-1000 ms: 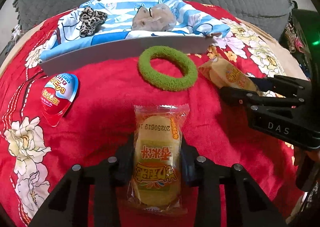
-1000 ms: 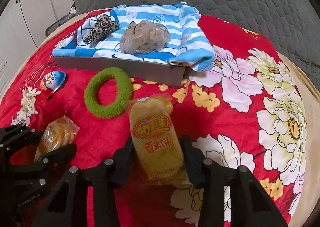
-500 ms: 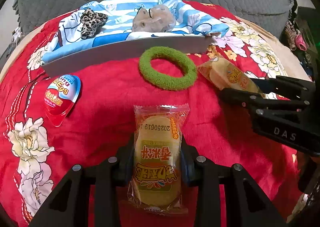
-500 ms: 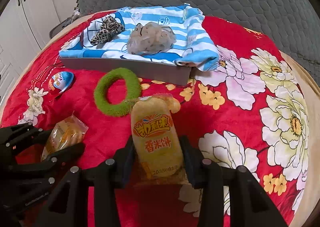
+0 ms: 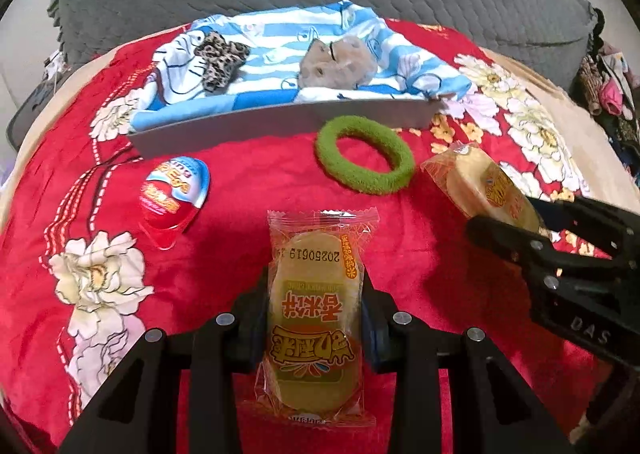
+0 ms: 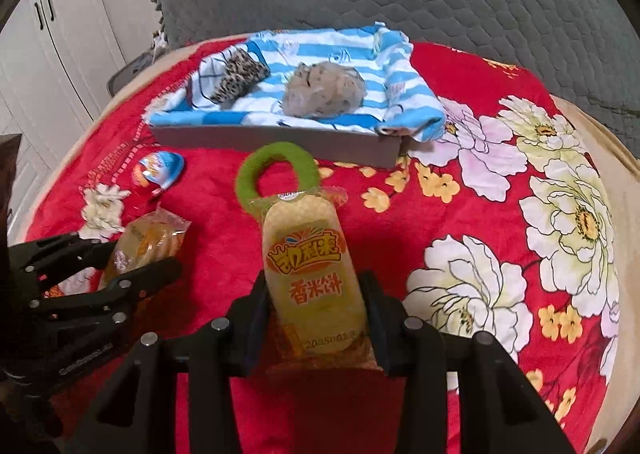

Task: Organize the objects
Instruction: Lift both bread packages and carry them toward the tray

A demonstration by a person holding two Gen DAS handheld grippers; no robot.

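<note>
In the left wrist view my left gripper [image 5: 315, 296] is shut on an orange-and-yellow rice cracker packet [image 5: 316, 318], held lengthwise just above the red floral blanket. My right gripper [image 6: 316, 304] is shut on a second rice cracker packet [image 6: 312, 274], whose far end overlaps the green ring [image 6: 276, 170] in that view. Each gripper also shows in the other's view: the right gripper [image 5: 532, 228] with its packet [image 5: 480, 182], and the left gripper [image 6: 120, 256] with its packet [image 6: 148, 242].
A grey tray [image 5: 280, 124] lined with a blue striped cloth holds a leopard-print scrunchie [image 5: 220, 54] and a beige fluffy scrunchie [image 5: 340, 62]. In front of it lie the green ring [image 5: 364, 154] and a red-blue egg-shaped sweet [image 5: 176, 190]. Grey quilted cushion behind.
Both grippers have risen a little with their packets and shifted over the blanket. In the right wrist view the packet's tip now overlaps the green ring.
</note>
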